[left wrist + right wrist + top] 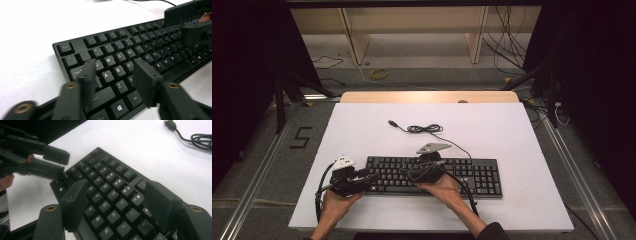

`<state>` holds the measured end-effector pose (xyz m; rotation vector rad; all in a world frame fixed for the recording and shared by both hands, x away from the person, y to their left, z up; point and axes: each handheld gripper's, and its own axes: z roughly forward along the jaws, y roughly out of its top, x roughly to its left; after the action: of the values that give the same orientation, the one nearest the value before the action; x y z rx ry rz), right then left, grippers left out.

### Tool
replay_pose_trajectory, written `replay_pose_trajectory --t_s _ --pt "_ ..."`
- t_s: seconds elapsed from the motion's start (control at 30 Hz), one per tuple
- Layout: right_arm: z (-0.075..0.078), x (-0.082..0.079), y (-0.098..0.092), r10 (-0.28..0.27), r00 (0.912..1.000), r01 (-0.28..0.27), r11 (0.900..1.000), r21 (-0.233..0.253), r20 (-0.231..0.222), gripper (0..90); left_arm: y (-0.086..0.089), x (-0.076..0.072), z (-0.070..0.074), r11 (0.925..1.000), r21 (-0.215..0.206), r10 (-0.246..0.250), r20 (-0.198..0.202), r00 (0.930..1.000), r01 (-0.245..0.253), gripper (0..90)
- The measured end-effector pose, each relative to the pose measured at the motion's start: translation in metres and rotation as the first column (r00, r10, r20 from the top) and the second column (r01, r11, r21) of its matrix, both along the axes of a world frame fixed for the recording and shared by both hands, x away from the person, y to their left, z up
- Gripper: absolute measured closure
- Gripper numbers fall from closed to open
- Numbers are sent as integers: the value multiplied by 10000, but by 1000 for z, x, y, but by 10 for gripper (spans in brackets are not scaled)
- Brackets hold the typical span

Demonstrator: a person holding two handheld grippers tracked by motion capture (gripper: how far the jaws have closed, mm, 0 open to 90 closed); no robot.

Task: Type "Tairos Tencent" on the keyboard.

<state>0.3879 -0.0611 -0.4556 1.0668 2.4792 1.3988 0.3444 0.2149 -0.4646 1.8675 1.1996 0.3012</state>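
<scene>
1. The keyboard (432, 176) lies flat on the white table (492, 135), in the lower middle of the high view, near the table's front edge. Its long axis runs left to right across the frame, number pad at the right end.

2. Its cable (427, 129) trails off toward the upper middle of the frame, loosely coiled, ending in a plug lying free on the table.

3. The relation that matters: both tongs stand over the left half of the keyboard, so the keys lie directly below and ahead of the jaws, not off to a side.

4. The left gripper (373, 176) sits at the keyboard's left end, in the lower left of the high view. In the left gripper view its jaws are spread (113, 75), hovering over the letter keys near the Tab and Shift corner — pinching nothing.

5. The right gripper (404, 172) is over the middle of the letter block, pointing leftward toward the other. In the right gripper view its jaws (117, 200) are likewise spread, keys visible between them — nothing held.

6. Judgement: the left gripper is nearer the keyboard's end and the right nearer its middle; whether either jaw tip touches a key I cannot tell.
</scene>
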Motion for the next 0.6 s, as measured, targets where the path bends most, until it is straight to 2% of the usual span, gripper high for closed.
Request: replay_pose_trajectory --t_s 0.17,0.3,0.37,0.43,0.6 --pt "1 -5 -11 -36 9999 35 9999 113 116 354 -1 3 -1 9999 102 57 6 10000 -57 719" --pt "2 -9 -19 -76 9998 72 9998 159 206 354 -4 6 -2 9999 155 10 -19 10000 -10 818" --pt "2 -11 -22 -75 9997 70 9997 221 235 352 -6 7 -3 9995 312 -58 -31 10000 59 859" --pt "2 -12 -25 -83 9996 76 9996 283 256 347 -7 9 -4 9992 386 -86 -92 9999 90 886" --pt "1 -16 -33 -129 9995 117 9991 398 305 342 -9 13 -7 9983 553 -164 -276 9995 179 889"
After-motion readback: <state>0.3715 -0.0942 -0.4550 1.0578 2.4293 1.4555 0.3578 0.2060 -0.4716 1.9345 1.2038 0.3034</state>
